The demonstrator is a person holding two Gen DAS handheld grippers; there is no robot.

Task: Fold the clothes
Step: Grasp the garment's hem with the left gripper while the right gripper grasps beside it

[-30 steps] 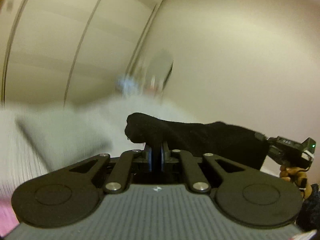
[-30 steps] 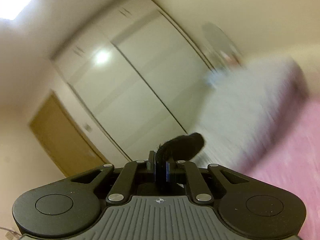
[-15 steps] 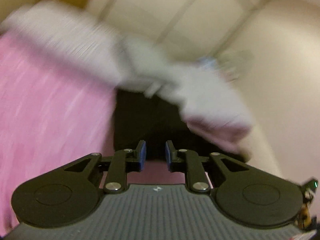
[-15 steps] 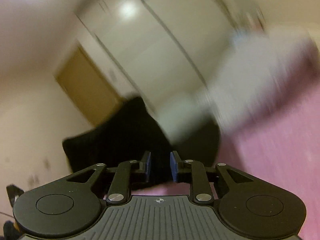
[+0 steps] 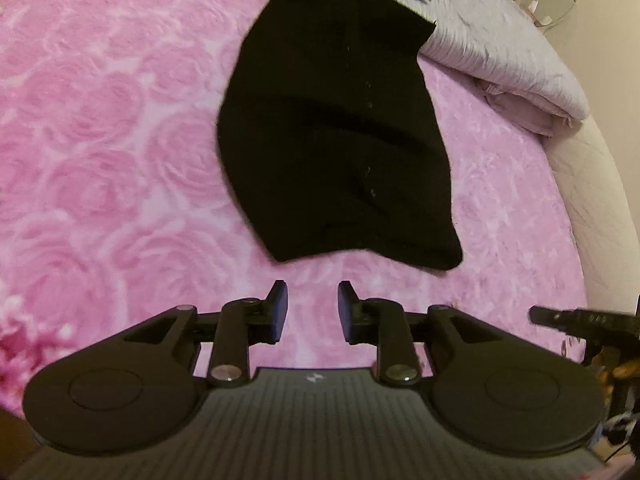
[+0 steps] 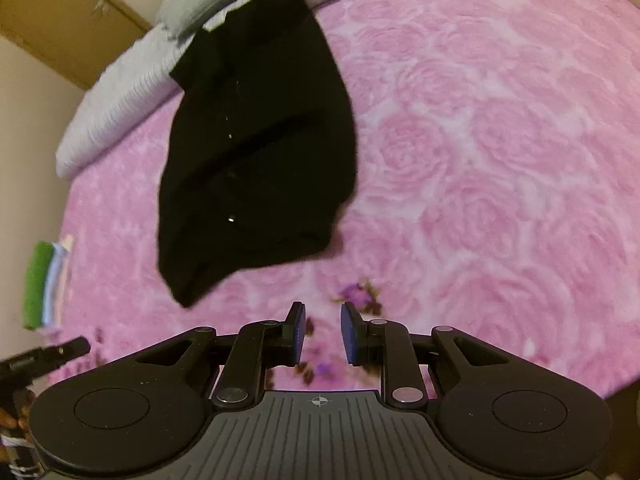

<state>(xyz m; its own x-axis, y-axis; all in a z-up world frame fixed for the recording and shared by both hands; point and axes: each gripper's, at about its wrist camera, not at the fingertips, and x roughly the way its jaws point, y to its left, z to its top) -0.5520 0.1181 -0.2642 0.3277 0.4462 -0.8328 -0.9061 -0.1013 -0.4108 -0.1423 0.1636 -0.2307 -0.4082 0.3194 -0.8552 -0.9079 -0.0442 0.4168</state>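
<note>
A pink rose-patterned bedspread point(image 5: 100, 128) fills both views, with a grey ribbed blanket point(image 5: 500, 40) bunched along the upper edge of the frame. A black garment point(image 5: 336, 140) lies spread across the centre, its far end resting on the blanket. At bottom centre of each view, the left gripper point(image 5: 312, 310) and the right gripper point(image 6: 322, 332) sit just short of the garment's near hem, jaws parted and holding nothing. A small stack of folded clothes point(image 6: 44, 284), green on top, lies at the right wrist view's left edge.
</note>
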